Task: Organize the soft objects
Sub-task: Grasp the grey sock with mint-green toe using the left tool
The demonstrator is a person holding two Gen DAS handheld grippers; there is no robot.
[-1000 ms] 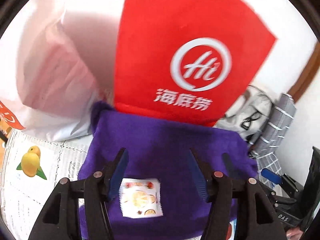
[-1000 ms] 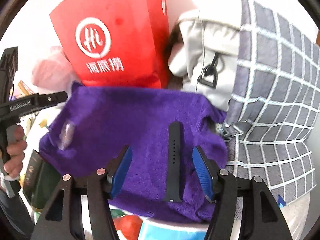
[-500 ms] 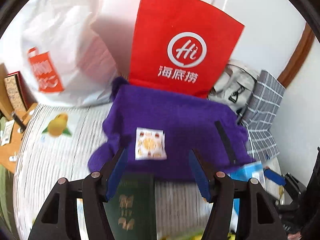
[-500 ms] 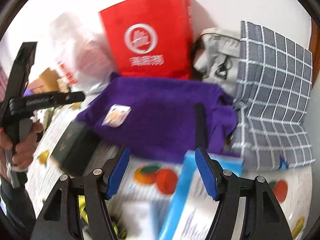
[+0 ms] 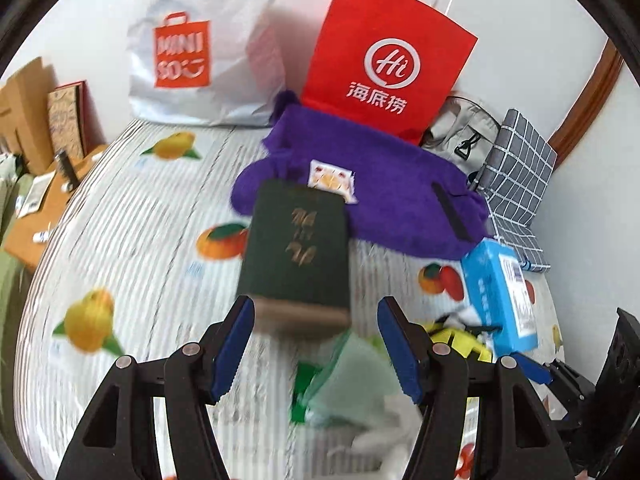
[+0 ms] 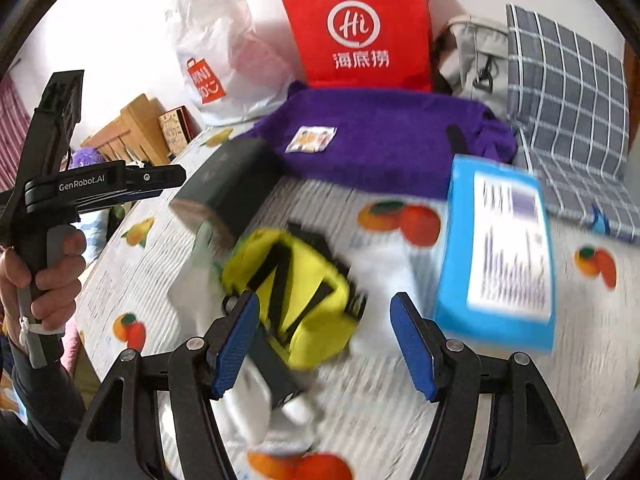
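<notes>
— Purple towel [image 5: 384,184] placement? We see it spread at the bed's far edge, against the red bag [image 5: 384,60].
— And our tongs?
— Left gripper [image 5: 316,344] and right gripper [image 6: 324,340] both gape, holding nothing.

Green book [image 5: 296,252] before purple towel [image 5: 384,184]

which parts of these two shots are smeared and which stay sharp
Left wrist view: the dark green book and green packet are motion-blurred, while the red paper bag reads clearly. Right wrist view: the yellow pouch and blue box are smeared; the right gripper stays crisp.
</notes>
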